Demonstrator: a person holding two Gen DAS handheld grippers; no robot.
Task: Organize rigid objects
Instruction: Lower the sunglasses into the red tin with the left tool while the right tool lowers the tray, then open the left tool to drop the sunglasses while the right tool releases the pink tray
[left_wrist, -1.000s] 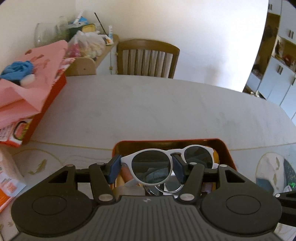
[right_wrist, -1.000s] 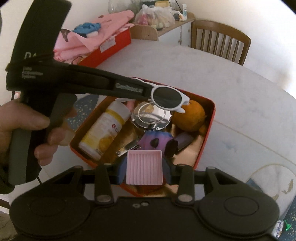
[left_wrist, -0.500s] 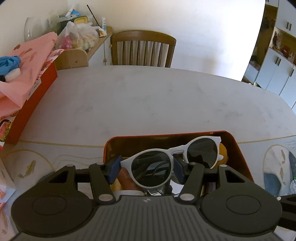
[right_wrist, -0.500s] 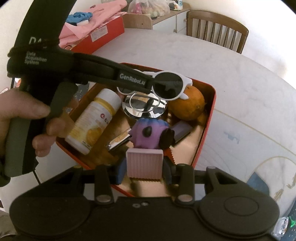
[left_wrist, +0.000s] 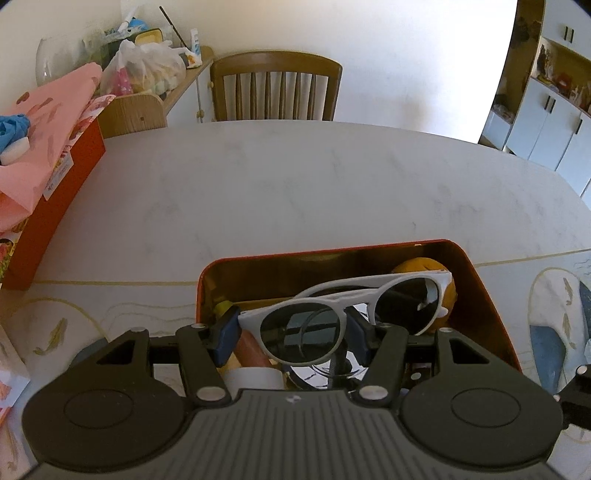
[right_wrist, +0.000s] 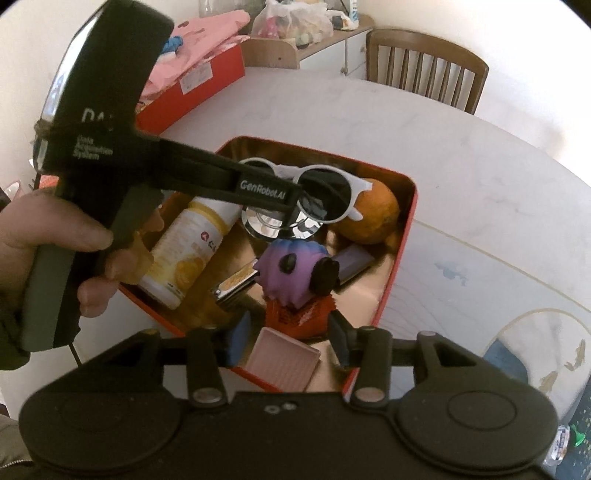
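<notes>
My left gripper (left_wrist: 291, 328) is shut on white sunglasses (left_wrist: 354, 306) and holds them low over a red tin box (left_wrist: 332, 253). In the right wrist view the sunglasses (right_wrist: 325, 188) hang over an orange (right_wrist: 373, 214) and a shiny metal lid (right_wrist: 277, 225). My right gripper (right_wrist: 288, 339) is open at the tin's near edge (right_wrist: 402, 236). A pink ridged block (right_wrist: 282, 360) lies loose between its fingers. The tin also holds a yellow-labelled bottle (right_wrist: 192, 251), a purple toy (right_wrist: 295, 266) and a red packet (right_wrist: 295, 314).
A red cardboard box (left_wrist: 55, 184) with pink cloth stands at the table's left. A wooden chair (left_wrist: 275, 86) is at the far side. A cluttered shelf (left_wrist: 147, 74) is behind it. The white table (left_wrist: 295, 184) stretches beyond the tin.
My right gripper has opened and let go of the pink block, which dropped towards the tin. My left gripper has lowered the sunglasses closer to the tin's contents.
</notes>
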